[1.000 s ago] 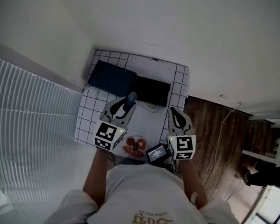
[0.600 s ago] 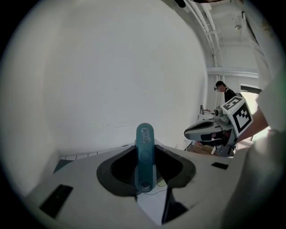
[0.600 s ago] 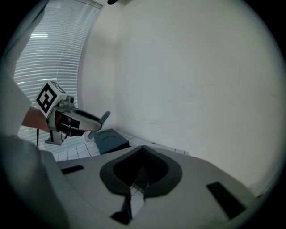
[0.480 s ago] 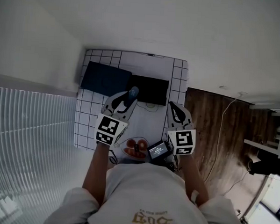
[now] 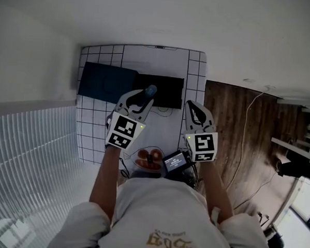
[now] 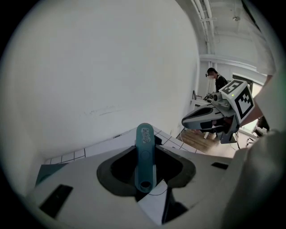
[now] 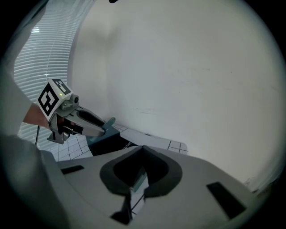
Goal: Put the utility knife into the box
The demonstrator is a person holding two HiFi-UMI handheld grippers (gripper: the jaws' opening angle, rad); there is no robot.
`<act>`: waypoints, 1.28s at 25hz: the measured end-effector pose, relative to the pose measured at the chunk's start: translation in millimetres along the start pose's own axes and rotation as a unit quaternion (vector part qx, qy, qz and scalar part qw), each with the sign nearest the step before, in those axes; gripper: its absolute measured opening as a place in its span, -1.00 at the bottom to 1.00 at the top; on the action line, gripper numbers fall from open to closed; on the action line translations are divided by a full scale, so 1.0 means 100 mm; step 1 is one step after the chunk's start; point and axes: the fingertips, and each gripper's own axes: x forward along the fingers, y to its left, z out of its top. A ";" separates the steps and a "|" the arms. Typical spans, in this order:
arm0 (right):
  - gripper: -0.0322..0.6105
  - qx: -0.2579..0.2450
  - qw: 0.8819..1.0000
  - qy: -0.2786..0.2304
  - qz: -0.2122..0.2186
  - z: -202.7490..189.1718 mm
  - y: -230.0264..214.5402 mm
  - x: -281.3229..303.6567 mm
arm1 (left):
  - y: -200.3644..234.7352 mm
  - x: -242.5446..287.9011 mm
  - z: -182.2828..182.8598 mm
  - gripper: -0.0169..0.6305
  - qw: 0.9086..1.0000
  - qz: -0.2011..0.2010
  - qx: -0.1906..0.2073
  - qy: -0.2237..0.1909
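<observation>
right gripper (image 5: 190, 105): jaws together, empty, at 3 o'clock of the left; keep it clear.
left gripper (image 5: 138, 98): clamped on knife (image 5: 148, 90), which points to 12 o'clock.
box (image 5: 167, 90): open, under the knife's tip; lower the knife flat inside before letting go.
lid (image 5: 103, 82): at 9 o'clock of box.

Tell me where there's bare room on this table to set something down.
Bare cloth: the far strip of the table behind the dark blue case and black box; the left near corner below the case; the right edge strip beside the box. The middle is crowded: the left gripper holds the utility knife there, the right gripper alongside.
</observation>
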 end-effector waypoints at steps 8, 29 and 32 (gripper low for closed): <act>-0.88 0.006 1.000 0.021 -0.007 -0.17 -0.06 0.13 | 0.02 0.30 -0.20 -0.53 0.999 -0.017 -0.002 0.043; -0.88 0.011 0.999 0.035 -0.012 -0.40 -0.04 0.30 | -0.08 0.82 -0.50 -0.53 0.985 -0.038 0.097 0.137; -0.88 0.014 0.999 0.036 -0.015 -0.42 -0.04 0.29 | -0.17 0.88 -0.55 -0.53 0.980 -0.052 0.116 0.150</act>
